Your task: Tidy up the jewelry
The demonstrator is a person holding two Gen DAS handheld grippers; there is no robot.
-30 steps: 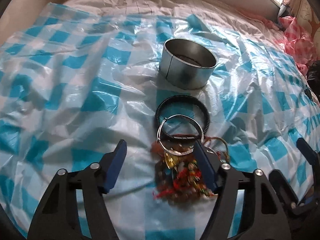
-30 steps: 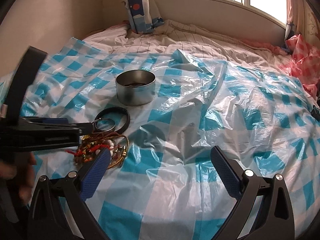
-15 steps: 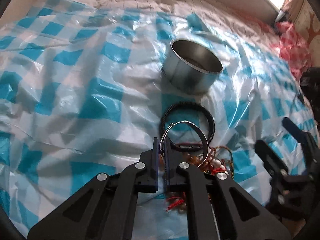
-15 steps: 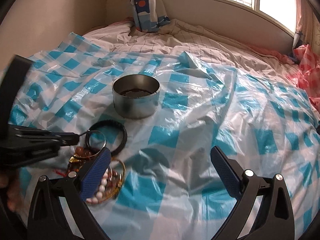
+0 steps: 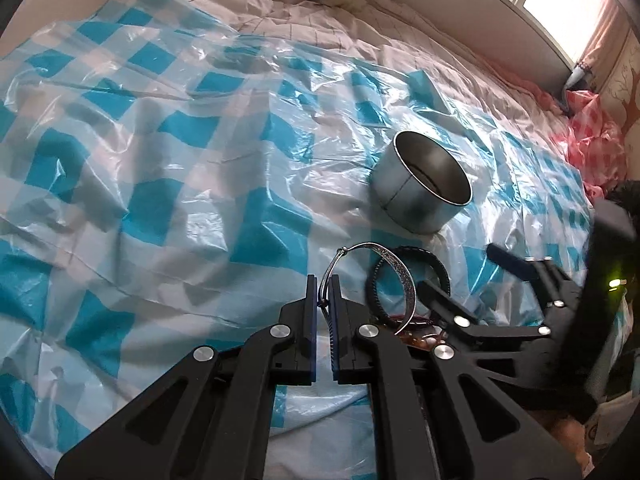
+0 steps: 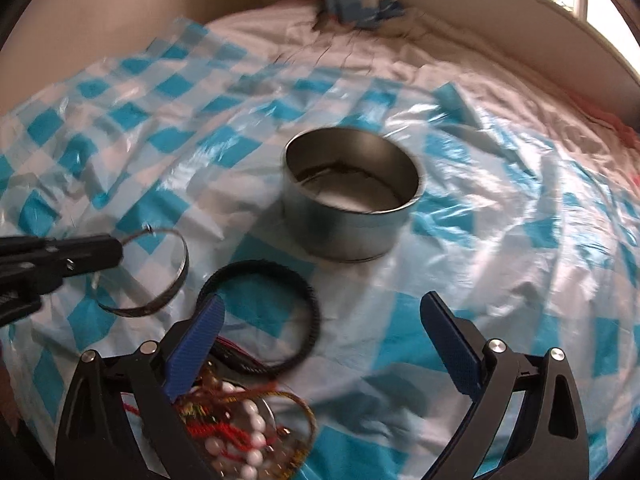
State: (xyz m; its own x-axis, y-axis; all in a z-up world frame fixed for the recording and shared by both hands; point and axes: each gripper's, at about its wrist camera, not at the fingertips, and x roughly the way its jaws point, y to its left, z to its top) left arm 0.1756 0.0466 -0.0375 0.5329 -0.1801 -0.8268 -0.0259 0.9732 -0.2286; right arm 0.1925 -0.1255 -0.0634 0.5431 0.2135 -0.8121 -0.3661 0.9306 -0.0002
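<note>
A thin, stiff, light silver bangle (image 5: 374,276) is being pinched at its wire edge by the closed left claw (image 5: 323,300); the right claw (image 6: 320,320), empty, has just been narrowing, probably towards the black bracelet (image 6: 260,316).

Open sheet on both sides, a crowded patch near the front edge of the bed

The checked plastic sheet (image 5: 160,168) lies bare toward the bed's left edge and again to the right of the metal tin (image 6: 352,204) — wrinkles only. The tin stands mid-sheet with its mouth open upward. In front of it the black ring (image 6: 276,312), the bead pile (image 6: 240,432) and the silver bangle (image 6: 160,280), pinched in the left gripper (image 5: 323,292), crowd together; the right gripper (image 6: 320,340), jaws apart, hangs over them.
</note>
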